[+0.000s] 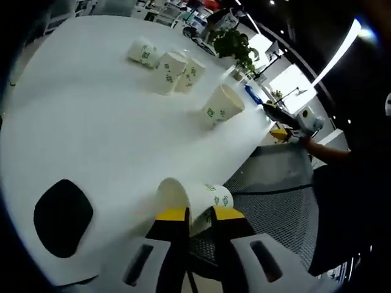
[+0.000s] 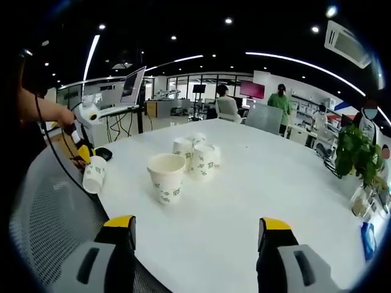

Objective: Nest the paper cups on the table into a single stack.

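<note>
A white paper cup with green print (image 1: 197, 198) lies on its side over the table's edge, and my left gripper (image 1: 200, 215) is shut on it; from the right gripper view the same cup (image 2: 95, 174) hangs in that gripper (image 2: 84, 154) at the far left. One cup (image 1: 221, 105) (image 2: 167, 176) stands upright alone on the white table (image 1: 91, 134). Behind it is a cluster of three cups (image 1: 170, 70) (image 2: 201, 160). My right gripper (image 2: 197, 224) hovers open over the near table edge, facing the lone cup, with nothing between its jaws.
A grey mesh chair (image 1: 281, 201) (image 2: 49, 207) sits beside the table where the left gripper is. A potted plant (image 1: 235, 46) (image 2: 354, 152) stands at one table edge. A black oval patch (image 1: 63, 217) lies on the tabletop. People (image 2: 281, 101) stand far behind.
</note>
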Available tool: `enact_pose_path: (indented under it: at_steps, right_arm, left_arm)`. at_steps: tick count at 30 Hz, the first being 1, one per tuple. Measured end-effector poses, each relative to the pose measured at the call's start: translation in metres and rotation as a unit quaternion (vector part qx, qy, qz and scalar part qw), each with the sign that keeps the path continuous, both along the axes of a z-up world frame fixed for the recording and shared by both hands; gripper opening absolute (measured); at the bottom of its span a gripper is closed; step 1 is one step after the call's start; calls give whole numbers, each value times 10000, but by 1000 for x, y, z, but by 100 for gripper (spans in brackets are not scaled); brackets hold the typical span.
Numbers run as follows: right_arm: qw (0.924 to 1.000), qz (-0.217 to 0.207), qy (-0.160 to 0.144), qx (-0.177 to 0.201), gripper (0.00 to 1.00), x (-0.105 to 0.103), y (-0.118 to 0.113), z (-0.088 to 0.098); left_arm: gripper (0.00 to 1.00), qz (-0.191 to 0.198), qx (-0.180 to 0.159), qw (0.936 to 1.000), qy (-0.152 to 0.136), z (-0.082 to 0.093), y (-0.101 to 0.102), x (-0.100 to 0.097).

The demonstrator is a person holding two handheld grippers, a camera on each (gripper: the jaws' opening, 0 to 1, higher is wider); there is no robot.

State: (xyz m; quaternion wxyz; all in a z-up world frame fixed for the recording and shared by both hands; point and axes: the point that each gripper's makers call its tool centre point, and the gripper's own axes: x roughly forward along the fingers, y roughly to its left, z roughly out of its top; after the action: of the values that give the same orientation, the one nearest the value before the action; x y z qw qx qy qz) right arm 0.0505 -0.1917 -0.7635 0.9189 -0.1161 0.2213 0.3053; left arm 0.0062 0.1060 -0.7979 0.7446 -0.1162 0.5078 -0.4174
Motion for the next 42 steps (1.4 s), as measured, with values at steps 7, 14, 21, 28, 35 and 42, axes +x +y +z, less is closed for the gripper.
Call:
enact_pose_path:
  at_steps: [7, 14, 21, 28, 35, 42]
  right_arm:
    - [10000, 24, 3, 28, 82, 0, 1, 0]
    - [10000, 41, 35, 51, 82, -1, 2, 0]
    - [10000, 36, 42, 60, 82, -1, 2, -1]
    - [10000, 33, 50, 66, 82, -1, 1, -1]
    - [10000, 32, 51, 69, 82, -1, 2, -1]
    - [10000, 22, 37, 85, 82, -1, 1, 0]
  left_arm:
    - [10, -45, -46, 10000, 19, 9, -9, -5]
    - [8, -145, -96, 9998, 107, 12, -12, -8]
    - [5, -198, -221, 9994, 176, 17, -16, -8]
    - [1, -314, -473, 9981, 250, 28, -24, -11]
    - [0, -249, -447, 9987, 88, 36, -26, -2]
    - [0, -273, -430, 9987, -70, 42, -31, 6]
